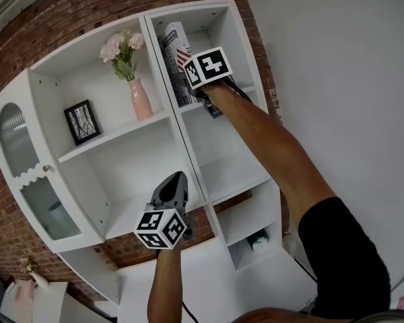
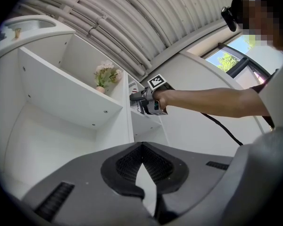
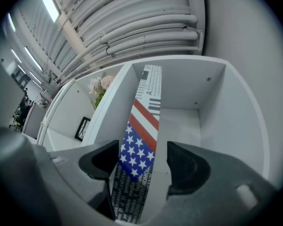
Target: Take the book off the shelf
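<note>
**Shelf unit with book – right gripper at the spine**

Shelf – white, several compartments, set against a brick wall. A glazed door stood at its left end.

Book – stood on end in the top right compartment, close against the divider on that compartment's left side. The spine faced outward and carried a stars-and-stripes print with dark lettering below. It was on the shelf, not lifted clear.

Right gripper – reached up to the top right compartment at the end of an outstretched arm. Its jaws were spread wide, one on each side of the spine. The left jaw lay just beside the book's edge and the right jaw showed a clear gap, so the pads were not pressing and nothing was gripped.

Left gripper – held lower, in front of the middle shelves, well apart from the book. Its jaws were closed tip to tip with nothing between them.

Other contents, top left compartment:
- pink vase with pale flowers, near the divider
- black frame, left of the vase

A small item sat in a low right compartment, too small to identify.
</note>
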The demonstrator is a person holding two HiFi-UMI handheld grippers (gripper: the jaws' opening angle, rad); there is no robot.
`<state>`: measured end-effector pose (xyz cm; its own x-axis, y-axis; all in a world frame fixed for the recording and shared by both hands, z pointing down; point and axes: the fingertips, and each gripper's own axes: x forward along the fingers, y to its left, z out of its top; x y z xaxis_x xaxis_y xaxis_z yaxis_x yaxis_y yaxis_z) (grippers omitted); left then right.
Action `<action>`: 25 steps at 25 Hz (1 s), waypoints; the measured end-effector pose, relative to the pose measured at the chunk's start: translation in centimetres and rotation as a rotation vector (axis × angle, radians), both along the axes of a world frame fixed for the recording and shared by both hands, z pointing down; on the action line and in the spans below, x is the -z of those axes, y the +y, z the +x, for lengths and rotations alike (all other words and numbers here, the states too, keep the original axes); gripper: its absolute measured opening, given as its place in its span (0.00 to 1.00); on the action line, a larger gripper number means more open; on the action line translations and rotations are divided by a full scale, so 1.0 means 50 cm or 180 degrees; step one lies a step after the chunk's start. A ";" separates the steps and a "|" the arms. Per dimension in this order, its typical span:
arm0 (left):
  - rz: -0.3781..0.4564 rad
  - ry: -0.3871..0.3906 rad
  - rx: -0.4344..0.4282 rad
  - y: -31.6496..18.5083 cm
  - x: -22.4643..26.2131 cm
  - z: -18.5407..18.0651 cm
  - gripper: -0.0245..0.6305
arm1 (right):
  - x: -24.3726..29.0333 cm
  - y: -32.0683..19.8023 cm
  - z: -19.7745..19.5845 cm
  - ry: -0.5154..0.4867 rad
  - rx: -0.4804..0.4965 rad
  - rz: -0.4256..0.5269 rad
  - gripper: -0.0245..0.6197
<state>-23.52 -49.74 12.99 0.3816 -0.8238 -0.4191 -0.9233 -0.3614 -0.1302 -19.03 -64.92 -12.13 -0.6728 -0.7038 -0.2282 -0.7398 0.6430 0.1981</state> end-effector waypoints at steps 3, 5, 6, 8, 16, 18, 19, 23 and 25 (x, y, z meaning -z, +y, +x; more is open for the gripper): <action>-0.0001 -0.0001 0.0011 0.003 -0.003 -0.004 0.03 | -0.007 -0.012 -0.007 0.0045 -0.0059 -0.0047 0.51; 0.0000 -0.0001 0.0032 0.006 -0.005 -0.009 0.03 | -0.009 -0.016 -0.010 0.0053 -0.0091 -0.0061 0.51; 0.0000 0.0001 0.0045 0.008 -0.007 -0.012 0.03 | -0.010 -0.019 -0.011 0.0062 -0.0105 -0.0072 0.51; 0.0000 0.0005 0.0069 0.012 -0.007 -0.019 0.03 | -0.015 -0.026 -0.013 0.0101 -0.0143 -0.0101 0.50; -0.0002 0.0000 0.0151 0.028 -0.011 -0.039 0.03 | -0.030 -0.043 -0.029 0.0259 -0.0159 -0.0185 0.36; 0.0006 -0.0004 0.0162 0.032 -0.011 -0.042 0.03 | -0.031 -0.042 -0.034 0.0282 -0.0143 -0.0169 0.33; 0.0011 -0.0007 0.0165 0.034 -0.011 -0.043 0.03 | -0.031 -0.041 -0.035 0.0278 -0.0136 -0.0163 0.33; 0.0021 -0.0013 0.0169 0.038 -0.010 -0.045 0.03 | -0.024 -0.033 -0.023 0.0176 -0.0187 -0.0087 0.29; 0.0029 -0.0023 0.0151 0.039 -0.009 -0.040 0.03 | -0.020 -0.024 -0.010 0.0098 -0.0185 -0.0030 0.29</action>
<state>-25.51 -47.79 13.42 0.3452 -0.8373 -0.4241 -0.9384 -0.3159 -0.1401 -19.53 -66.09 -11.11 -0.6373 -0.7439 -0.2013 -0.7696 0.6011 0.2155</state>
